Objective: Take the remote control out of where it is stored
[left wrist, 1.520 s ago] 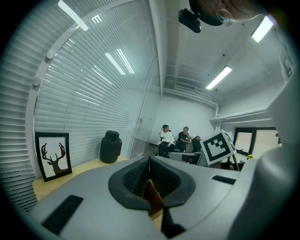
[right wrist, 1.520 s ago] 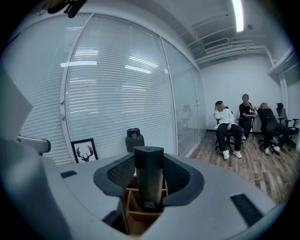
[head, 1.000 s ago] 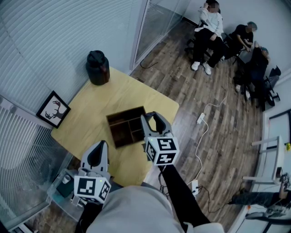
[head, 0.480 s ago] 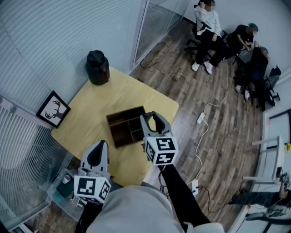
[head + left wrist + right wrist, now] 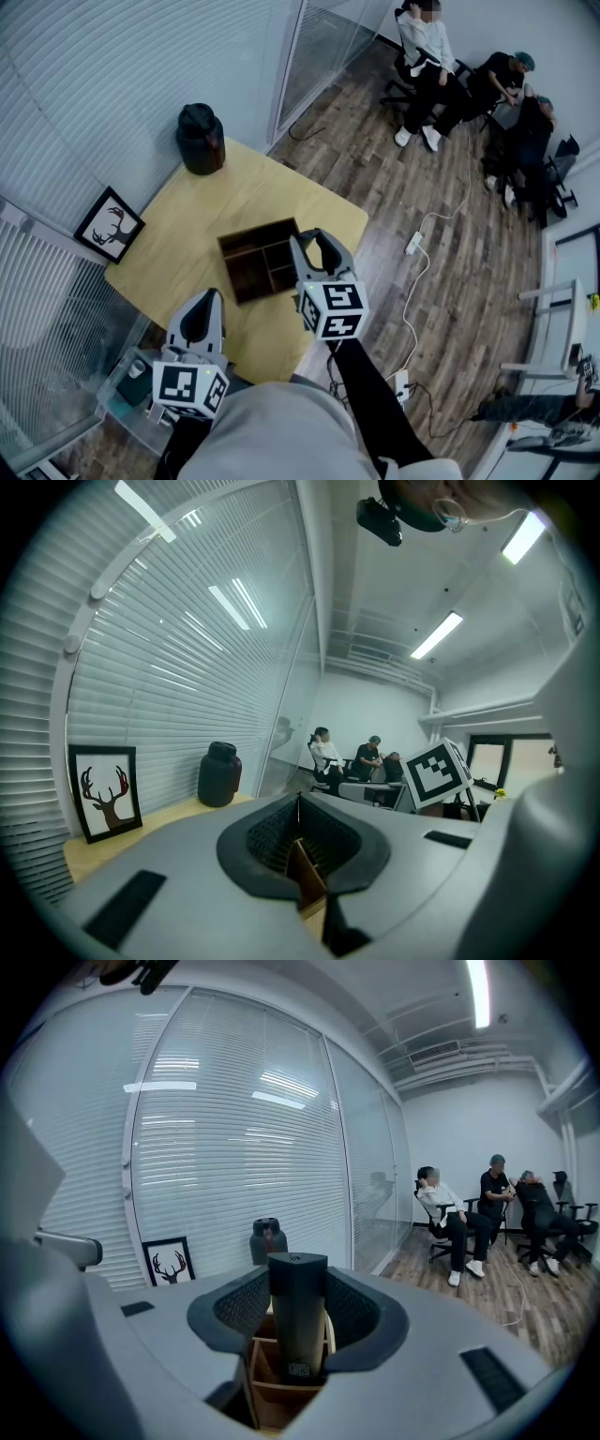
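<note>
Dark remote (image 5: 297, 1335) stands upright in the right gripper (image 5: 298, 1279), whose wide-set jaws press on both its sides; its lower end sits just over a compartment of the wooden box (image 5: 272, 1391). The left gripper (image 5: 300, 803) is closed on nothing, near the table (image 5: 206, 211) edge

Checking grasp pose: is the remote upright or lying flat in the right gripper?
Upright. The remote control stands on end between the pads of the right gripper, its lower end over the wooden organizer.
</note>
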Action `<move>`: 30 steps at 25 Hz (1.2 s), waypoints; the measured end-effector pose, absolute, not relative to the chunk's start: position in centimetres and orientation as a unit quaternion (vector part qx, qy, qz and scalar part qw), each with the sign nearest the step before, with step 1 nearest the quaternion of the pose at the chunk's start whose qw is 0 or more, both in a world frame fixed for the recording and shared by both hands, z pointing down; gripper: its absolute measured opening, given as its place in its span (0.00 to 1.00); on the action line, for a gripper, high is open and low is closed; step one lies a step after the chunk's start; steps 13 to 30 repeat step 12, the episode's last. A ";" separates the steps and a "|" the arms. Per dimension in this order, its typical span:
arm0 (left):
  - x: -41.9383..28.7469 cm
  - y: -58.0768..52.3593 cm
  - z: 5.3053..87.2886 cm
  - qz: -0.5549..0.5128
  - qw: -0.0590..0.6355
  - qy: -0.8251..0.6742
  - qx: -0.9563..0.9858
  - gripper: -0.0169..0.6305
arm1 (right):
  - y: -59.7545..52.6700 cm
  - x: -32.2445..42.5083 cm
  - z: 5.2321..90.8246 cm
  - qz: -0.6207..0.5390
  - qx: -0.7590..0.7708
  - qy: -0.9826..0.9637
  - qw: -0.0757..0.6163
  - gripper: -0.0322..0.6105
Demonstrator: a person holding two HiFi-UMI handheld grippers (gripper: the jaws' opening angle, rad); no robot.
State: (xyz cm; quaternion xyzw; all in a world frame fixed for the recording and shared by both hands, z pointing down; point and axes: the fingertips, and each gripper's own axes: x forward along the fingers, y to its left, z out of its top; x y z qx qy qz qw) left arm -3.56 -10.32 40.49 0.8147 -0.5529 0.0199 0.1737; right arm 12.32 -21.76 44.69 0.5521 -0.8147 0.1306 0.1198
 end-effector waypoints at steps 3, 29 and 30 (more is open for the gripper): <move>-3.5 -10.3 40.5 0.019 0.174 -0.553 0.815 0.04 | -21.7 12.4 44.6 0.130 0.552 -0.815 0.120 0.34; -3.4 -10.2 40.5 0.020 0.173 -0.553 0.815 0.04 | -21.7 12.4 44.6 0.127 0.552 -0.816 0.120 0.34; -3.4 -10.2 40.5 0.020 0.173 -0.553 0.815 0.04 | -21.7 12.4 44.6 0.127 0.552 -0.816 0.120 0.34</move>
